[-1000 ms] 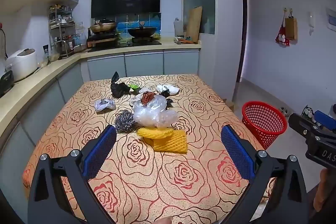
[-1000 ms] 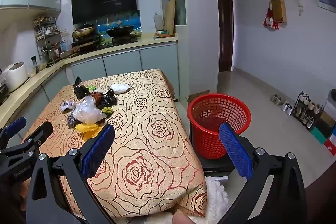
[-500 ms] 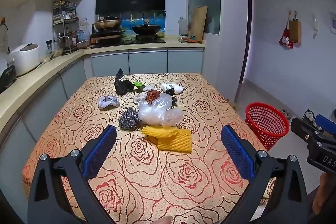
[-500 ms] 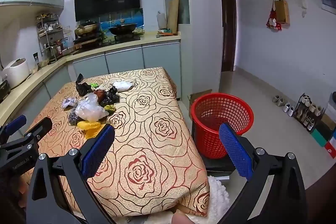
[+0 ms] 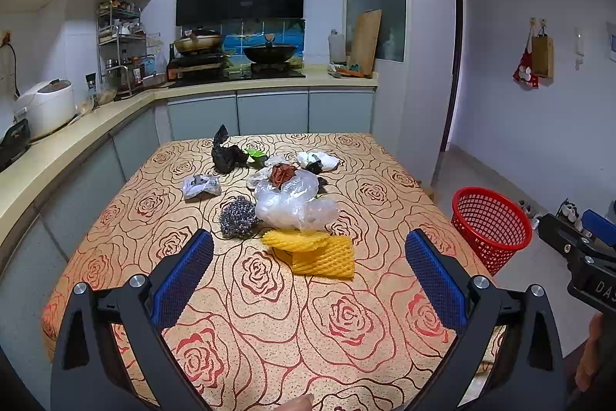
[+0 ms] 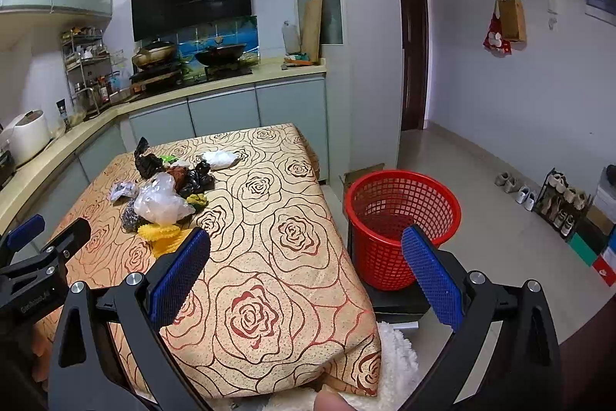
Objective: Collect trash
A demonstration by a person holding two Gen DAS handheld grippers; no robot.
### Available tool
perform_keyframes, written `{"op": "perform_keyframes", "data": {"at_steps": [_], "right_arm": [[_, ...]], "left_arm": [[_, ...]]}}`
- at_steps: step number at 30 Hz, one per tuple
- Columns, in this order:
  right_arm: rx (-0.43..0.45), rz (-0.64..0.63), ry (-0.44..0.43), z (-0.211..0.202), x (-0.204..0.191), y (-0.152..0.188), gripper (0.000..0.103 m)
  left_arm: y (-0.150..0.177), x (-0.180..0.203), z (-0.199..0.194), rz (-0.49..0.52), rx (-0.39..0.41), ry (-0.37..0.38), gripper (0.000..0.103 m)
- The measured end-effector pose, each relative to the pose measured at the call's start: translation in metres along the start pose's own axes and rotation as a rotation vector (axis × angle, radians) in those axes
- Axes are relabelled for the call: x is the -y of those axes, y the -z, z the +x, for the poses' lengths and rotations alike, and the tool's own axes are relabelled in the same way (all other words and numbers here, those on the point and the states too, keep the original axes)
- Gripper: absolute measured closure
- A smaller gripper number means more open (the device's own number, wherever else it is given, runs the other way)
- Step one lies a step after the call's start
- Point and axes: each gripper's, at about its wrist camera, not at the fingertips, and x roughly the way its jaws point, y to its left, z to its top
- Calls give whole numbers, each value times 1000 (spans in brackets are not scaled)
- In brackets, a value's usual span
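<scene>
A pile of trash lies mid-table on a rose-patterned cloth [image 5: 269, 314]: yellow foam netting [image 5: 315, 251], a clear plastic bag [image 5: 292, 205], a steel scourer [image 5: 238, 216], a black bag [image 5: 225, 155], a grey wrapper [image 5: 200, 185] and white paper [image 5: 319, 160]. My left gripper [image 5: 308, 276] is open and empty, just short of the yellow netting. My right gripper [image 6: 306, 270] is open and empty over the table's right edge, near a red mesh basket [image 6: 400, 222] on the floor. The pile also shows in the right wrist view [image 6: 165, 199].
A kitchen counter [image 5: 57, 149] runs along the left and back with a rice cooker [image 5: 46, 106], a stove and pans. The red basket [image 5: 491, 224] stands on the floor right of the table. Shoes and a rack [image 6: 558, 197] line the right wall.
My left gripper has risen and tilted slightly, so the trash pile sits lower and nearer in its view. My right gripper has shifted little. Both stay open.
</scene>
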Motion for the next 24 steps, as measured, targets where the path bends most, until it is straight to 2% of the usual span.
{"op": "perform_keyframes", "data": {"at_steps": [14, 24], "right_arm": [[-8, 8, 12, 0, 1, 0, 6], [-29, 59, 74, 2, 22, 9, 6]], "left_arm": [[1, 5, 4, 10, -16, 12, 7], [-1, 28, 15, 62, -29, 50, 7]]}}
